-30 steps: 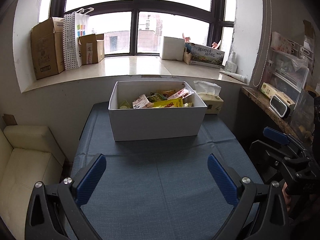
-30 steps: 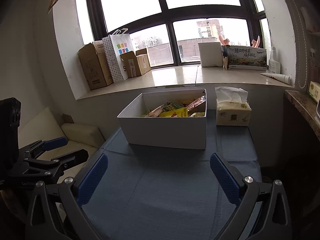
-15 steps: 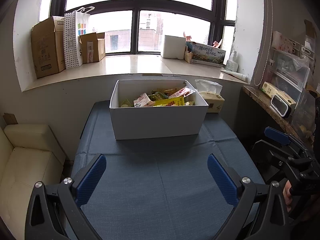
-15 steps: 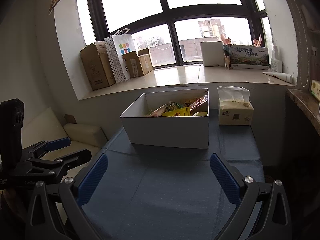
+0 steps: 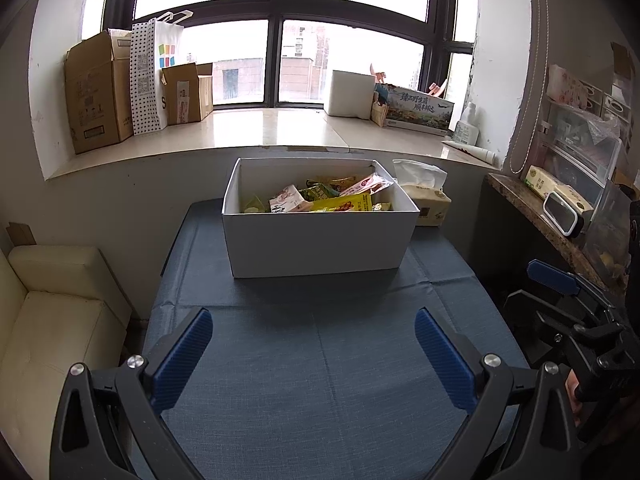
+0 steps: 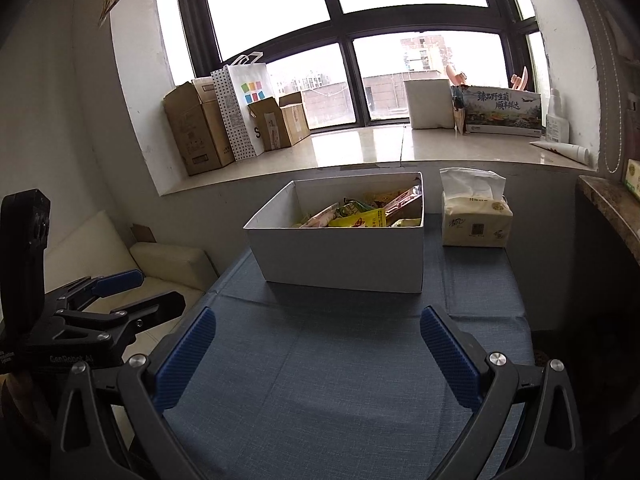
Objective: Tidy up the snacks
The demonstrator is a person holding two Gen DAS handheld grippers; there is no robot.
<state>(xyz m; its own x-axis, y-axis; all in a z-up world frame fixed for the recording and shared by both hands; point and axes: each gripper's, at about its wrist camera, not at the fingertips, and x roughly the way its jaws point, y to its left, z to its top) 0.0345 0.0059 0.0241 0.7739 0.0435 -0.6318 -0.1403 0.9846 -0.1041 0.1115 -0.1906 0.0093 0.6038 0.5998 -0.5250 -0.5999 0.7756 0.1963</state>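
A white open box [image 5: 316, 244] stands at the far end of the blue-cloth table [image 5: 320, 360]. It holds several snack packets [image 5: 332, 200], yellow, pink and green. The box also shows in the right wrist view [image 6: 340, 260], with the snack packets [image 6: 360, 216] inside. My left gripper [image 5: 314, 344] is open and empty, held over the near part of the table, well short of the box. My right gripper [image 6: 318, 346] is open and empty too, to the right of the left one. Each gripper shows in the other's view, the right gripper [image 5: 560, 292] and the left gripper [image 6: 116, 292].
A tissue box [image 6: 474, 220] stands right of the white box. A cream sofa [image 5: 52, 312] is left of the table. A stone shelf [image 5: 560, 236] with containers is at the right. The window sill [image 5: 260, 128] holds cardboard boxes [image 5: 96, 92] and a paper bag.
Both grippers have drawn back and risen slightly, so the box sits a little lower and smaller in view. Both stay open and empty.
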